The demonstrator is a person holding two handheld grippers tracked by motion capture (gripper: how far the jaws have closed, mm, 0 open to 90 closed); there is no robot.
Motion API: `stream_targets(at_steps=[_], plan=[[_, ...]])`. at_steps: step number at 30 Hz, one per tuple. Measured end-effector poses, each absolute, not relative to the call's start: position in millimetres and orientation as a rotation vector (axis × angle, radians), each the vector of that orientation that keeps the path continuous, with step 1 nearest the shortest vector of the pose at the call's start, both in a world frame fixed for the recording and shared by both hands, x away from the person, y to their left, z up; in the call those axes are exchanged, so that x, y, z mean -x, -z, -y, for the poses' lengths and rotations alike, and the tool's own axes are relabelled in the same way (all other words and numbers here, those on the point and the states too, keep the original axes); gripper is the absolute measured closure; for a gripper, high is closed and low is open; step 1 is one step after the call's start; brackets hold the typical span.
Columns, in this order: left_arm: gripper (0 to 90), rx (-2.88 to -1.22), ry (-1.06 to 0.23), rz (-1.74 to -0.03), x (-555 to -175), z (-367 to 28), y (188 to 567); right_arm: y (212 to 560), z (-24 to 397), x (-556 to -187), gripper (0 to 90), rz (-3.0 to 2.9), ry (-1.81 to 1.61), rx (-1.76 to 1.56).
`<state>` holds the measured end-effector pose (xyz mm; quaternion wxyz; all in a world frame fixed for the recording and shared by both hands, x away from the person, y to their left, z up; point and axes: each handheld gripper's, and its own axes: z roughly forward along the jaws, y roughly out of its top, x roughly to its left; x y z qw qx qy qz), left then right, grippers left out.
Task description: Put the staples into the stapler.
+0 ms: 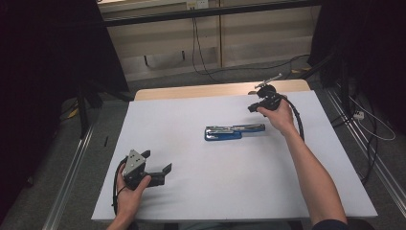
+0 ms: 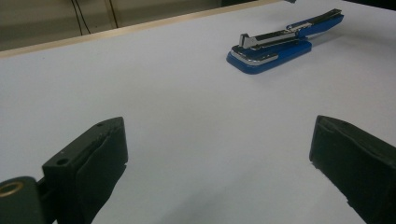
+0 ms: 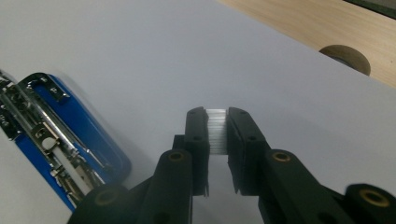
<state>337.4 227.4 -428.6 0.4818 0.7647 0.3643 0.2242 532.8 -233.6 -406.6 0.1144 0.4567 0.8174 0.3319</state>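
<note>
Two tools work our bench: the right tool (image 3: 217, 116) pinches a strip of staples (image 3: 216, 130) just right of the opened blue stapler (image 1: 233, 131) at mid-bench, while the left tool (image 1: 155, 163) gapes wide and empty, near left.

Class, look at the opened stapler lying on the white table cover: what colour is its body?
The stapler is blue with shiny silver metal parts inside; the left gripper view shows it best.
</note>
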Motion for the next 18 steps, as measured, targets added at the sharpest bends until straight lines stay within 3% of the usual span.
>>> stream_targets(at_steps=[18], plan=[[4.6, -1.856, -0.553, -0.892, -337.5, -227.3, 428.0, 392.4, 219.1, -512.8, 79.2, -2.429, -1.081, -1.204]])
